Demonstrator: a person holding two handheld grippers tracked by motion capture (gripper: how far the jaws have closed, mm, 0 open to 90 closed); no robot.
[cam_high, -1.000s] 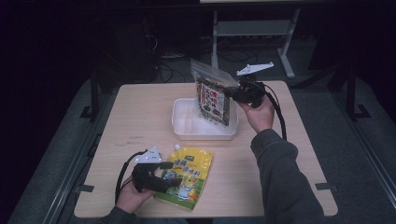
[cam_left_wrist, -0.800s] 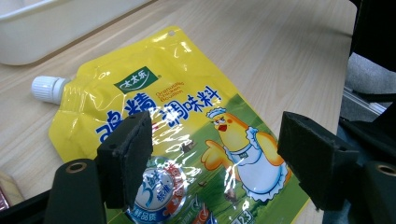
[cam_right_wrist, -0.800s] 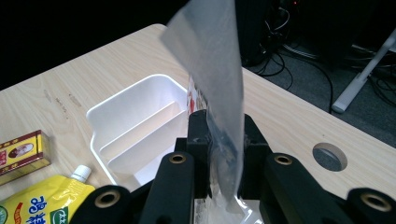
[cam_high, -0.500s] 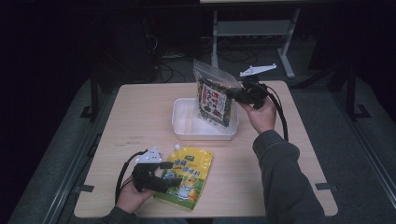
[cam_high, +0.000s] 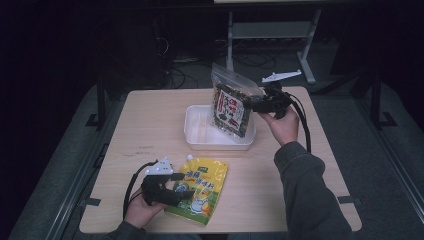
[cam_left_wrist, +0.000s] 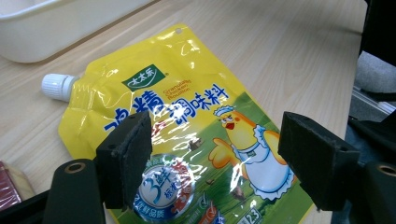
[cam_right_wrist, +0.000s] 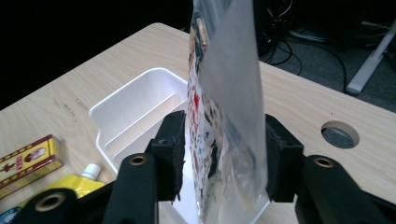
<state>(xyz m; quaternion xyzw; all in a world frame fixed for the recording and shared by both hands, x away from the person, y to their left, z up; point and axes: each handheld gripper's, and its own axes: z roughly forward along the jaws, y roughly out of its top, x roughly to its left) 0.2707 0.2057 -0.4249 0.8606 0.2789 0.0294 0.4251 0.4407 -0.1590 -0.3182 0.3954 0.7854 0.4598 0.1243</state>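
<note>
Two grippers at work: right gripper (cam_high: 256, 104), jaws just opening, loosely flanks an upright clear bag (cam_high: 231, 102) whose base sinks unseen into the white tray (cam_high: 200, 136), upper centre; left gripper (cam_high: 182, 185) hovers spread over the yellow pouch (cam_high: 202, 187), lower left.

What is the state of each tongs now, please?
Left tongs: open over the yellow pouch.
Right tongs: just opening, the clear bag between them, pads not pressing.
</note>
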